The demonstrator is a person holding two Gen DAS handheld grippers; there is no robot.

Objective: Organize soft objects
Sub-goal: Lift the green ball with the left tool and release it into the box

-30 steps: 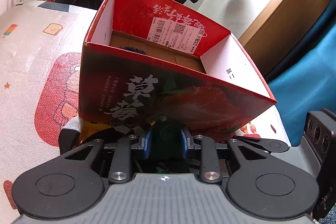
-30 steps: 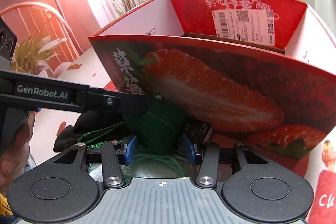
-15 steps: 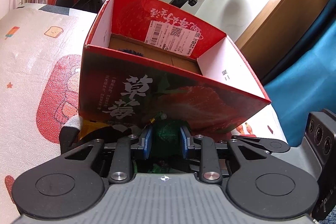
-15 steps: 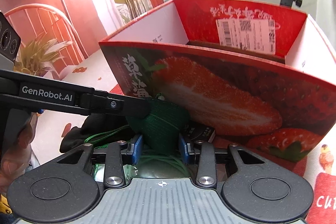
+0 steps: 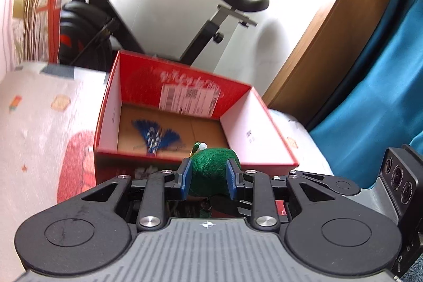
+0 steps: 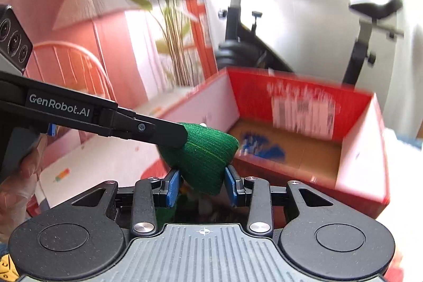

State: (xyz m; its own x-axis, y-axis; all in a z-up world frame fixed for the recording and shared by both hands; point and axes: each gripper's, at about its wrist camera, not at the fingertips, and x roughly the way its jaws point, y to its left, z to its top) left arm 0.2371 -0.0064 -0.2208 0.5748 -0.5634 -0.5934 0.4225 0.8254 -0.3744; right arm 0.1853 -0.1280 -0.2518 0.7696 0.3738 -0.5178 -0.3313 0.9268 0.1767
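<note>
Green knitted soft object (image 5: 211, 171), cone-like, low centre of the left wrist view, clamped between the blue pads (image 5: 185, 177) of the left gripper (image 5: 208, 179); small white bead and green loop at its top. Same green piece (image 6: 203, 155) at centre of the right wrist view, gripped lower down between the blue pads (image 6: 173, 186) of the right gripper (image 6: 202, 188), both pads pressed against its sides. Held by both grippers at once, raised off the surface, just in front of the near wall of the box. Black finger of the left gripper (image 6: 161, 132), marked GenRobot.AI, entering from the left edge of the right wrist view and touching the green piece on its upper left side. Part of a hand (image 6: 18, 176) at lower left of that view, wrapped round the left gripper's handle. Red cardboard box (image 5: 171, 81), open-topped, centre of the left wrist view; white inner side walls, brown cardboard floor, white printed label on the far inner wall. Blue tassel-like soft item (image 5: 153, 134) lying on the box floor, towards its left near corner. Same box (image 6: 370, 149) at right centre of the right wrist view, blurred. White patterned cover (image 5: 39, 123) with red cartoon prints under the box, left half of the left wrist view. Black exercise bike (image 5: 105, 28) behind the box, upper part of the frame. Teal curtain (image 5: 383, 102) at the right edge. Wooden panel (image 5: 330, 38) beside the curtain. Potted plant (image 6: 169, 17) at upper centre-left of the right wrist view.
</note>
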